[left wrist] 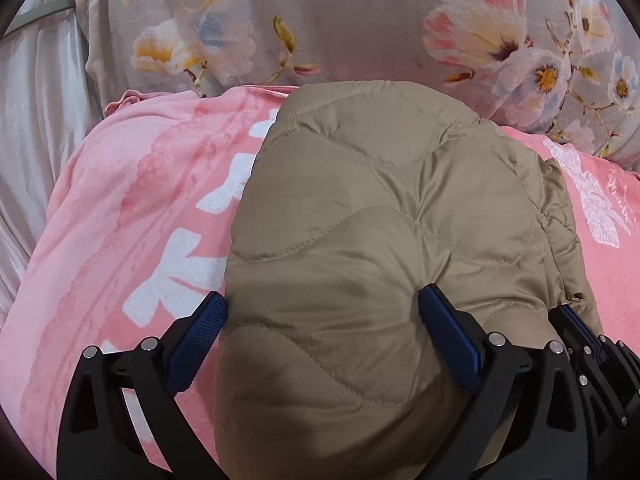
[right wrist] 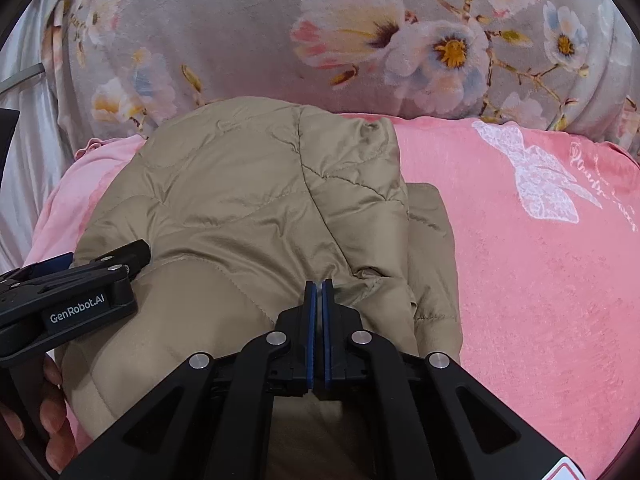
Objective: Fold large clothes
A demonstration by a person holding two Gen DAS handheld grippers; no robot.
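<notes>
We see a tan quilted jacket (left wrist: 360, 216), already folded into a thick bundle, lying on a pink blanket (left wrist: 120, 208) printed with white shapes, among them a lacy white butterfly (right wrist: 540, 176). Behind it rises a grey floral cushion or cover (right wrist: 280, 40), and pale satin-like fabric (left wrist: 32, 120) hangs along the left edge of both views.

From the left wrist camera, the left claw (left wrist: 320, 312) stands wide apart, straddling the near end of the jacket: one blue pad (left wrist: 204, 320) sits at the bundle's left edge over the blanket, the other (left wrist: 444, 320) presses into a crease in the padded cloth. The pads do not squeeze the fabric between them.

From the right wrist camera, the right claw (right wrist: 319, 286) has its two blue pads drawn together with only a thin slit showing, its tips resting against a fold near the jacket's right side. We cannot tell whether any cloth is pinched in that slit.

The left tool, marked "GenRobot.AI", enters that view from the left, with a person's hand (right wrist: 52, 412) gripping its handle at the lower left corner.
</notes>
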